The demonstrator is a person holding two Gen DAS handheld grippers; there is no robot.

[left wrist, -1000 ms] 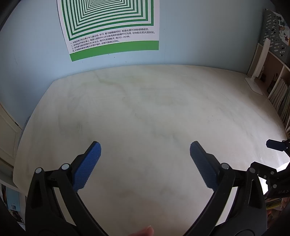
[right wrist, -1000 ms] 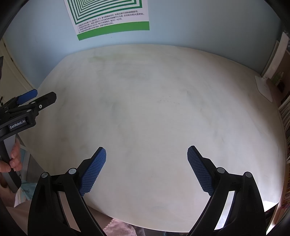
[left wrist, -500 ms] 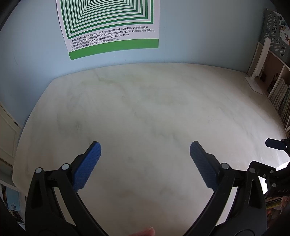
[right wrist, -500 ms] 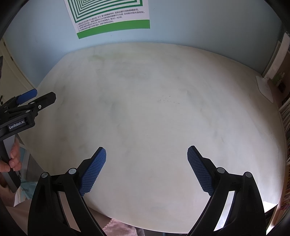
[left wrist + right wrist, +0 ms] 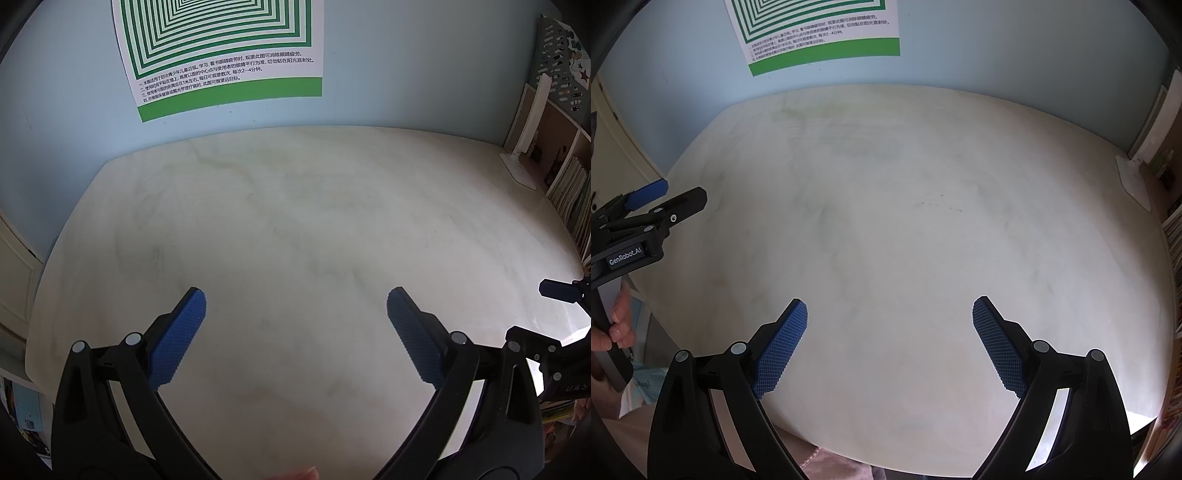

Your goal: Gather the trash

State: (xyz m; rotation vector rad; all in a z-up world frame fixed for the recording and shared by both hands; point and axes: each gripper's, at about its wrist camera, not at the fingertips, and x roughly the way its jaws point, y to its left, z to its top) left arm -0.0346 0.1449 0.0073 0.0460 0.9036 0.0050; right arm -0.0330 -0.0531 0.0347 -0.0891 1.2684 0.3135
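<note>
left gripper [image 5: 661, 199] reads "genrobot.ai"; wall poster [image 5: 225, 55] carries chinese print.

The table [image 5: 295, 221] top looked like pale marbled stone, smooth, with a soft sheen near its right edge. The left gripper [image 5: 295, 325] and right gripper [image 5: 890, 332] had matt black plastic arms and blue rubbery pads [image 5: 781, 350] with a rough knurled texture. The poster [image 5: 221, 55] was flat printed paper on a matt painted wall [image 5: 406, 74].
</note>
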